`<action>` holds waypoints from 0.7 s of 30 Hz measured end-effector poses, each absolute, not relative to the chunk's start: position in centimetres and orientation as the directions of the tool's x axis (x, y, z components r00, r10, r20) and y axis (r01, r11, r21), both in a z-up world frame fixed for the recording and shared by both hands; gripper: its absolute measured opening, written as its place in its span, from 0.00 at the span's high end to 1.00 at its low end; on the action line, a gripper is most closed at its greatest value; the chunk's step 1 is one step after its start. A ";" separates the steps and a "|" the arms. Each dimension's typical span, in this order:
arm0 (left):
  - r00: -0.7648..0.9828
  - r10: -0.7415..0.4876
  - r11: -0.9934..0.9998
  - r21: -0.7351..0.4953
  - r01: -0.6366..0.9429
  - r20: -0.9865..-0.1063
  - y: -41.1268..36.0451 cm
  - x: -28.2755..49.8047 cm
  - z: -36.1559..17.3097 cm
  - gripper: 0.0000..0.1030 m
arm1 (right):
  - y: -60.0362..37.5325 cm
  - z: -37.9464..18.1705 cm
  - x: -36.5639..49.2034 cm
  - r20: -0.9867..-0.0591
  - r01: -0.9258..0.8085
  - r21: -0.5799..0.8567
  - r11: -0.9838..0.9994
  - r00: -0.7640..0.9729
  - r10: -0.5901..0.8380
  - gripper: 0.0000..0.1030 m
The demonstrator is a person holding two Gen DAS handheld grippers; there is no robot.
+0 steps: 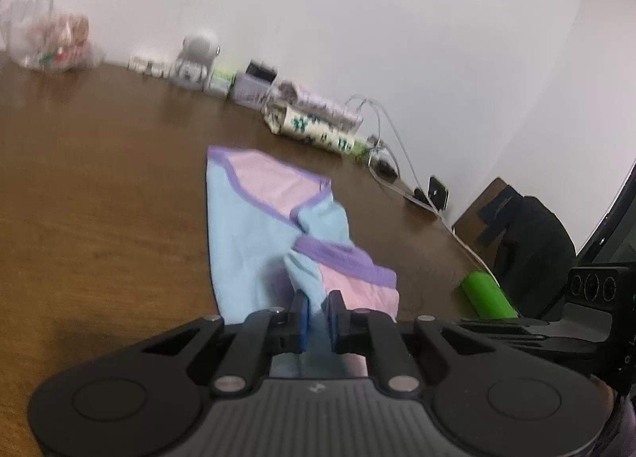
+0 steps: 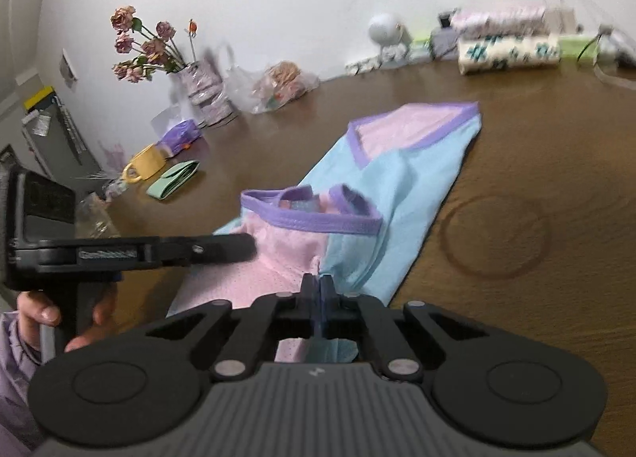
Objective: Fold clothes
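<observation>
We have both tools level over the table's (image 1: 99,198) near edge: our left gripper (image 1: 318,317) and right gripper (image 2: 318,298) are each clamped on the blue-pink garment (image 2: 397,186), lifting its near end.

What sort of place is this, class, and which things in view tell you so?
Probably a room in a home: a brown wooden table against a plain wall, a vase of dried flowers, a yellow mug, and a pastel garment being folded.
</observation>
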State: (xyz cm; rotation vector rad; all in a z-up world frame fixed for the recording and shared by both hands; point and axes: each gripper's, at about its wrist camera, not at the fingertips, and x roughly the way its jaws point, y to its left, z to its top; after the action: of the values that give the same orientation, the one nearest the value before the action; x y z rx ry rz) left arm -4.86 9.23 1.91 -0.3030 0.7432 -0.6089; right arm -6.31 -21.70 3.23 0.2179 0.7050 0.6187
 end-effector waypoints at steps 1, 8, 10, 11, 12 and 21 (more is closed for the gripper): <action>0.577 -0.616 0.786 -0.459 0.414 -0.536 9.3 -5.1 2.0 0.81 | -21.8 3.2 -6.3 -0.547 -0.453 0.381 0.806 0.592 0.591 0.97; 0.581 -0.632 0.775 -0.437 0.457 -0.514 9.9 -6.4 2.4 0.58 | -22.5 4.5 -7.1 -0.508 -0.464 0.344 0.816 0.640 0.577 0.57; 0.579 -0.633 0.774 -0.413 0.479 -0.514 9.7 -6.9 2.5 0.58 | -22.4 4.8 -6.6 -0.505 -0.457 0.330 0.826 0.654 0.563 0.58; 0.578 -0.632 0.774 -0.395 0.494 -0.516 9.4 -7.3 2.5 0.58 | -22.0 4.9 -6.3 -0.505 -0.460 0.318 0.829 0.658 0.558 0.59; 0.576 -0.632 0.774 -0.377 0.509 -0.518 9.1 -7.6 2.5 0.60 | -21.6 5.1 -5.9 -0.504 -0.466 0.304 0.831 0.661 0.556 0.62; 0.602 -0.623 0.771 -0.261 0.582 -0.499 7.8 -9.6 4.1 0.61 | -15.9 3.6 -3.3 -0.610 -0.486 0.071 0.871 0.670 0.423 0.80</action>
State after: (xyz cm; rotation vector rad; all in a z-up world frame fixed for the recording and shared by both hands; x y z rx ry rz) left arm -9.58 7.78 4.12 -0.0739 0.6065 -0.6985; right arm -3.27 -15.92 3.59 -0.1003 0.6614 0.5129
